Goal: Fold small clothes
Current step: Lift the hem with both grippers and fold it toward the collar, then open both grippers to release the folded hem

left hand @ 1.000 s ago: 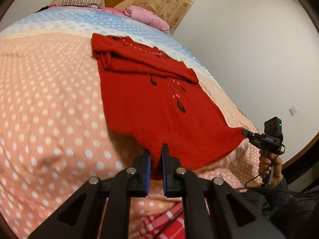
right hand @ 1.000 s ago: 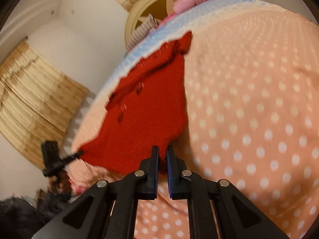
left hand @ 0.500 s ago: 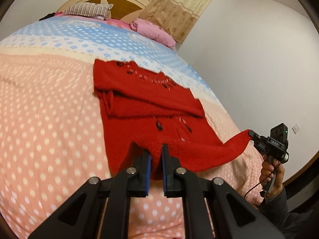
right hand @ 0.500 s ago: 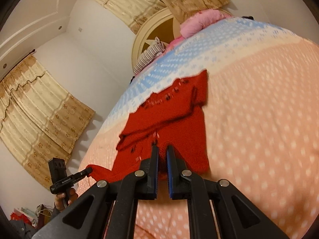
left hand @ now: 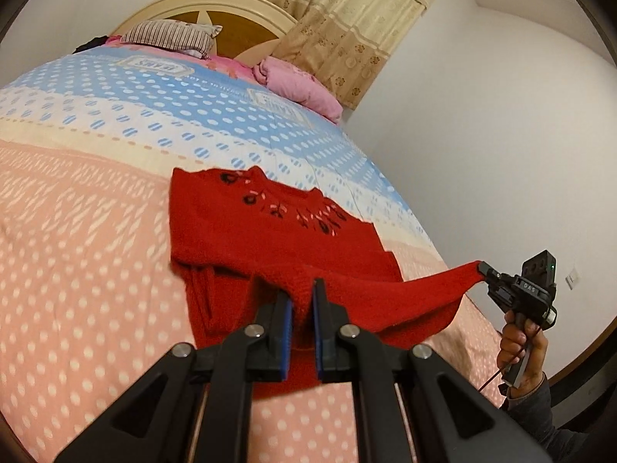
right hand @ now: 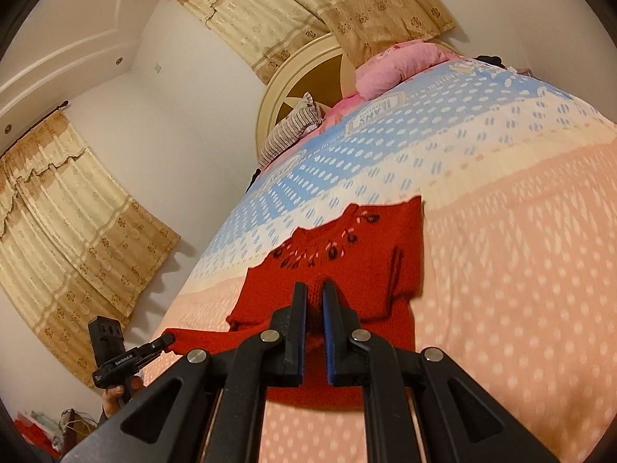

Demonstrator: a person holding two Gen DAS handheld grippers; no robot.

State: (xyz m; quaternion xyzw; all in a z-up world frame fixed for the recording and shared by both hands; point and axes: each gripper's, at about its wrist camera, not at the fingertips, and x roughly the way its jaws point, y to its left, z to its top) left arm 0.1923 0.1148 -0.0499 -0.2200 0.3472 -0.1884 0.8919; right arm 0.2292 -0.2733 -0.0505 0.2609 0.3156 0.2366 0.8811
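A small red knit sweater (left hand: 270, 239) with dark flower embroidery at the neck lies on the bed, sleeves folded in; it also shows in the right wrist view (right hand: 347, 262). My left gripper (left hand: 302, 289) is shut on the sweater's bottom hem at one corner. My right gripper (right hand: 314, 293) is shut on the hem at the other corner; it also shows in the left wrist view (left hand: 482, 270). The hem hangs lifted between them, over the sweater's lower half. The left gripper also shows in the right wrist view (right hand: 167, 337).
The bed (left hand: 77, 250) has a peach and blue dotted cover. A striped pillow (left hand: 169, 34) and a pink quilt (left hand: 300, 87) lie by the headboard (left hand: 231, 7). A white wall (left hand: 501, 135) runs along the bed's right side. Curtains (right hand: 77, 212) hang on the other side.
Both grippers have lifted the bottom hem and carried it towards the neck. The lower half of the sweater has risen off the bed and doubled over.
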